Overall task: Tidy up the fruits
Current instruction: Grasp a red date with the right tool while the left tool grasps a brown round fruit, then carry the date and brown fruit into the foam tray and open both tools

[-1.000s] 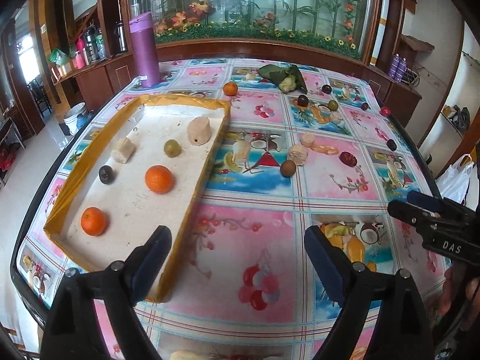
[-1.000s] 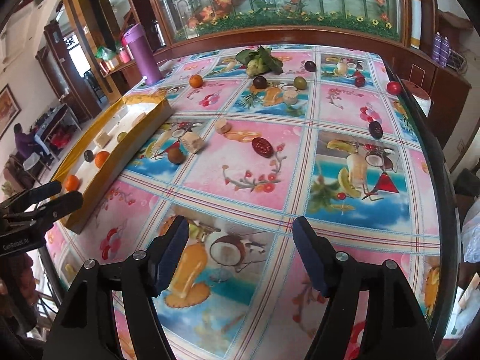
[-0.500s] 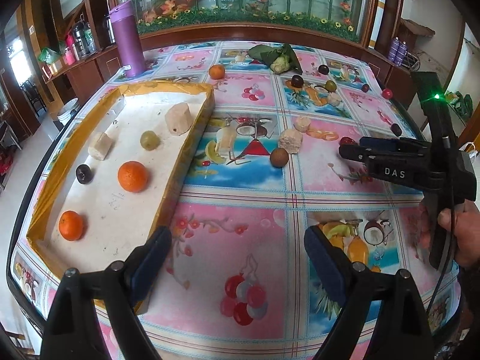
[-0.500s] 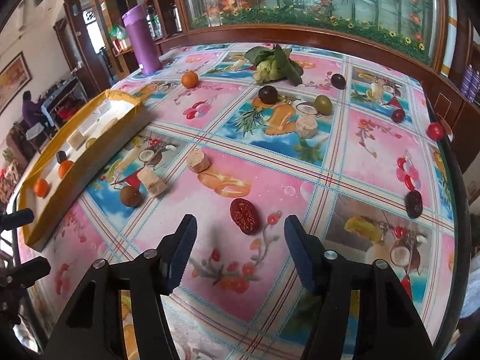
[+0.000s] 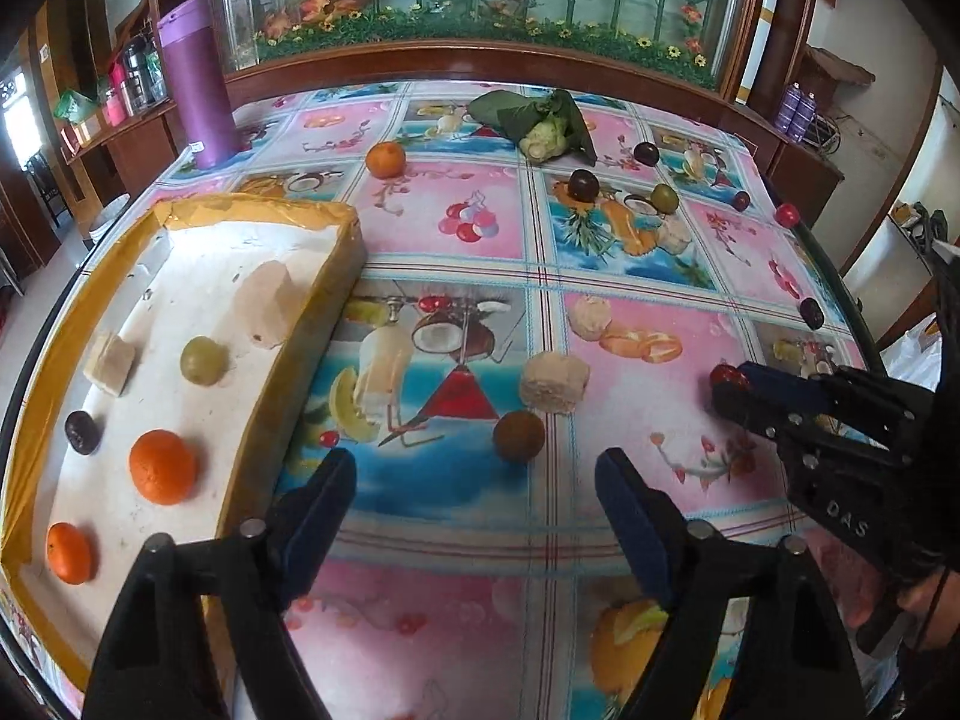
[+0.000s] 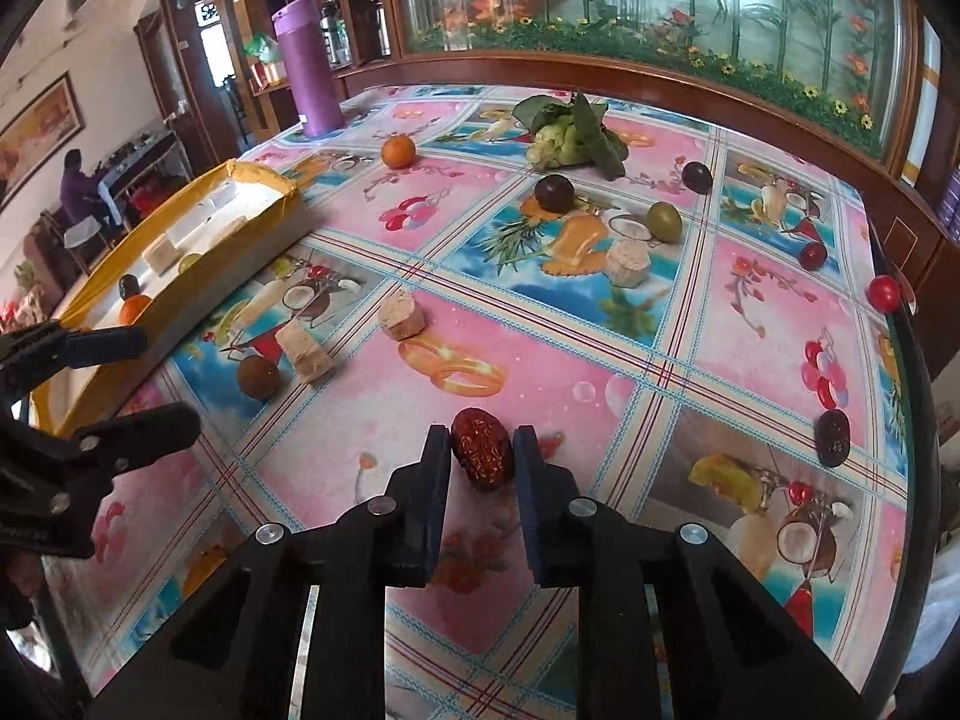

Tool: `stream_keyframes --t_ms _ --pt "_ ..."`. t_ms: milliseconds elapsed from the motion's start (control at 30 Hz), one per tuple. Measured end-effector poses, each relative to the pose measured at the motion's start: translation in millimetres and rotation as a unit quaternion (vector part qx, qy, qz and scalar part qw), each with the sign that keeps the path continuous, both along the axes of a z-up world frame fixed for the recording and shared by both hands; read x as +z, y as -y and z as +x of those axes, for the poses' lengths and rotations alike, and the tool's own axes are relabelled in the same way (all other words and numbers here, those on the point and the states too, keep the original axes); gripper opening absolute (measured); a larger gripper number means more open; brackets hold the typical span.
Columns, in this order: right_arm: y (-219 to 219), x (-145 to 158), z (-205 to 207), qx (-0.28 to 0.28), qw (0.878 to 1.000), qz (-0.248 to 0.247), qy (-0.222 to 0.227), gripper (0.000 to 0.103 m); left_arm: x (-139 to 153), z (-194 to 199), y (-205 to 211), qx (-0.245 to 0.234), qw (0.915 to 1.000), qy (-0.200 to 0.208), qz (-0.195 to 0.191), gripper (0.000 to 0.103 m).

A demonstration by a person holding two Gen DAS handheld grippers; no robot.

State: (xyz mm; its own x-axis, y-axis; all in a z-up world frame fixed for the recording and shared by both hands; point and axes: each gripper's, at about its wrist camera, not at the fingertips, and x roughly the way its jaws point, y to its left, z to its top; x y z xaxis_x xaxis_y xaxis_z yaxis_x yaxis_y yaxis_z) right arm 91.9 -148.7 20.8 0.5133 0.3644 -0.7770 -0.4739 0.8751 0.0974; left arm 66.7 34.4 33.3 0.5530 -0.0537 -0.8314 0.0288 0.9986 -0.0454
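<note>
My left gripper, jaws closing on nothing, hangs near the brown fruit, right of the tray.

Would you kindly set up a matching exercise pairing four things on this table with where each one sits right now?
Things:
1. red date
2. green grape
3. purple flask
4. brown round fruit

Places:
A. inside the tray
B. between the right gripper pads
C. on the cloth beside a pale chunk
D. upright at the table's far corner

Pairs: 1-B, 2-A, 3-D, 4-C
</note>
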Motion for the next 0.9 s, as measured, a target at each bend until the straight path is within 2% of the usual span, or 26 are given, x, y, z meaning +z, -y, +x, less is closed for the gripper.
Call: stream_keyframes --t_ms 67,133,200,300,533,900 --pt "1.6 -0.2 0.3 -0.001 1.0 0.006 -0.004 0.021 -6.4 7.8 3.7 -0.009 0.9999 -0.011 0.0 0.068" --pt "4.5 -0.4 0.0 -0.004 1.0 0.011 -0.006 0.021 -13.0 12.9 6.8 -0.017 0.9996 -0.021 -0.006 0.05" --pt "6.7 -0.1 -0.7 -0.005 1.0 0.015 -0.008 0.021 -19.1 15.3 8.4 -0.021 0.9994 -0.026 -0.012 0.038" --pt "7.9 -0.2 -1.1 -0.009 1.0 0.019 -0.011 0.021 -18.5 13.6 8.8 -0.03 0.9994 -0.01 -0.015 0.024" --pt "6.1 1.0 -9.8 -0.018 1.0 0.017 -0.011 0.021 -14.4 4.3 1.7 -0.034 0.9987 -0.01 -0.035 0.024" --pt "10.3 10.0 -45.2 -0.045 0.999 0.013 -0.004 0.021 -5.5 -44.0 -1.6 -0.043 0.9977 -0.009 -0.052 0.024"
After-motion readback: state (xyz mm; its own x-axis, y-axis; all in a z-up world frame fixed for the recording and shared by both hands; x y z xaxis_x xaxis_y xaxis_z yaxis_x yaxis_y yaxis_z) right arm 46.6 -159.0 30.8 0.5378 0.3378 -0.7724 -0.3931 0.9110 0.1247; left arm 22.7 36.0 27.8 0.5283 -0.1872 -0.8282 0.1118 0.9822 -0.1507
